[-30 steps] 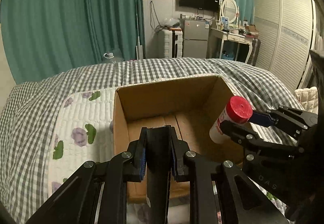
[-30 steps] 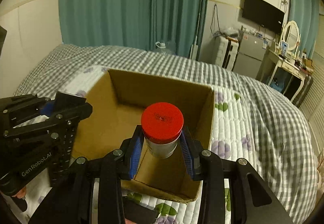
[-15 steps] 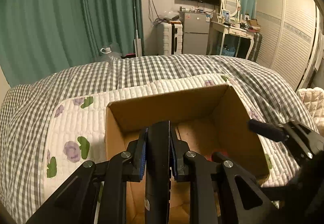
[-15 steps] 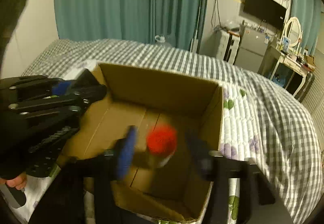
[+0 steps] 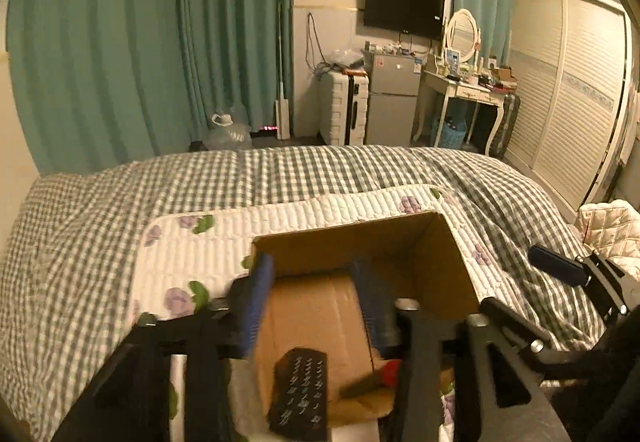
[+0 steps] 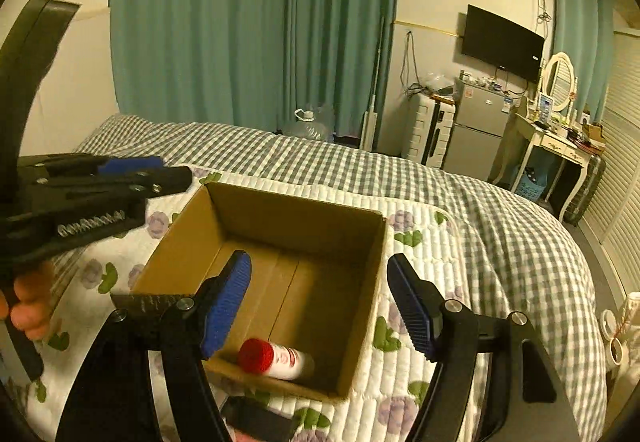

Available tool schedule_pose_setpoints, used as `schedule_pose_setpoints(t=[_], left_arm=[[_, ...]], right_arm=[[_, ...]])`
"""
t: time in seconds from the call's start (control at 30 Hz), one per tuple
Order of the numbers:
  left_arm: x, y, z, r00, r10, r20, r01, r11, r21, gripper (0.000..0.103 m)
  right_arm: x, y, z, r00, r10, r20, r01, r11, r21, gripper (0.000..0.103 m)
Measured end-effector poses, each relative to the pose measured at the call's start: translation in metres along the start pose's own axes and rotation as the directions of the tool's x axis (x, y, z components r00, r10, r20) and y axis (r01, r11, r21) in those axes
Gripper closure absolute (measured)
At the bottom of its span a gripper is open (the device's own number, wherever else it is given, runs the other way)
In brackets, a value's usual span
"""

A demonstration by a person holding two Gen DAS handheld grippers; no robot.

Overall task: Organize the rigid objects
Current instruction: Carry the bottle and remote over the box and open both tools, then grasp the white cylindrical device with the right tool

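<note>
Left wrist view, lower centre: cardboard box (image 5: 436, 242) sits open-topped on a white quilted floral pad (image 5: 320, 212), which lies over a grey-checked bedspread (image 5: 120, 210). Left gripper (image 5: 314, 296) hangs above the box, blurred; its jaws have just been opening and stand apart, nothing pressed between the blue pads. Below them, at the bottom centre of the frame, a black remote control (image 5: 300, 398) with rows of small buttons is seen tilted at the box's near edge; blur makes it unclear whether it rests on the box floor or leans on the wall. A spot of red shows just right of it, partly hidden by the gripper frame.

Right wrist view, centre: same box (image 6: 288, 206). Right gripper (image 6: 320, 302) hovers above it with jaws released and wide, nothing between the 2 blue pads. Red-capped white bottle (image 6: 276, 358) lies on its side on the box floor, against the near wall, cap pointing toward frame left. The remote (image 6: 148, 302) appears here as a dark strip at the box's near left rim, mostly hidden behind the left finger.

Left side of this view: the left gripper (image 6: 132, 170) seen side-on, with fingers of a hand (image 6: 28, 302) below it. A dark flat object (image 6: 256, 418) lies on the pad at the bottom edge, in front of the box; too hidden to identify.
</note>
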State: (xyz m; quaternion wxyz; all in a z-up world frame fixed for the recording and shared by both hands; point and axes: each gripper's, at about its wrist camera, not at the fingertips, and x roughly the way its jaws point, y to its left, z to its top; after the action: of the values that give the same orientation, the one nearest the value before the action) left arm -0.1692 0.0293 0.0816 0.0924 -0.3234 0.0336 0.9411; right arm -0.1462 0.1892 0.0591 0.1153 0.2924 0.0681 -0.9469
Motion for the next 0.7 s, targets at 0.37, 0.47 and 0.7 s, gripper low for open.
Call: schedule_pose_setpoints(t=[0.37, 0.47, 0.7], left_arm=[[-0.078, 0.004, -0.085, 0.998, 0.058, -0.037, -0.056, 0.998, 0.033, 0.002], [-0.087, 0.005, -0.116, 0.994, 0.072, -0.087, -0.071, 0.997, 0.017, 0.002], [-0.089, 0.018, -0.178, 0.983, 0.080, -0.163, -0.084, 0.996, -0.019, 0.001]], right_arm=[[-0.076, 0.012, -0.040, 1.000, -0.022, -0.007, 0.022, 1.000, -0.016, 0.012], [-0.086, 0.025, -0.060, 0.999, -0.007, -0.037, 0.006, 1.000, -0.027, 0.012], [-0.092, 0.065, -0.110, 0.991, 0.070, -0.115, -0.076, 0.996, -0.048, 0.012]])
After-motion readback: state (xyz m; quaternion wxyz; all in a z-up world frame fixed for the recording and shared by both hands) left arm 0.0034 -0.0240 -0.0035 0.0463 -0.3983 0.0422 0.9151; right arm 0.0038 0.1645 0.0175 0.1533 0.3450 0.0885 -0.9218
